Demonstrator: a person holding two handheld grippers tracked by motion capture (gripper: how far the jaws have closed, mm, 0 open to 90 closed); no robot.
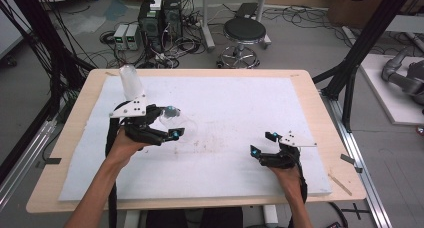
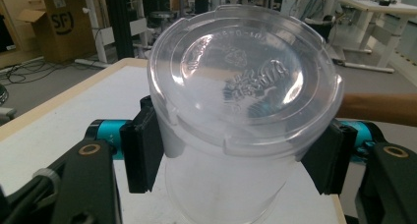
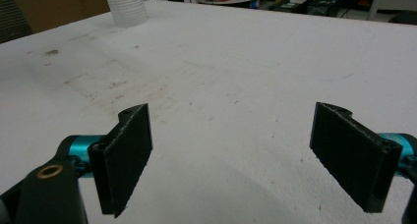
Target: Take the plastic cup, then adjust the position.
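At table's left, left gripper [image 1: 171, 123] has its jaws clamped on a clear cup [image 2: 236, 116] lying sideways, right gripper [image 3: 231, 155] wide open and empty; squeezing harder could buckle the thin wall, or the slick cup could slip out.

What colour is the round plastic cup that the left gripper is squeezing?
The round plastic cup is clear, see-through; the left gripper view shows it best.

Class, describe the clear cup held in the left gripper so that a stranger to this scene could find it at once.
Start at the white mat covering the wooden table. Near its left side, the left gripper grips a clear plastic cup between its black jaws. Unlike the stack of cups standing behind it, this one is single and held tilted off the mat.
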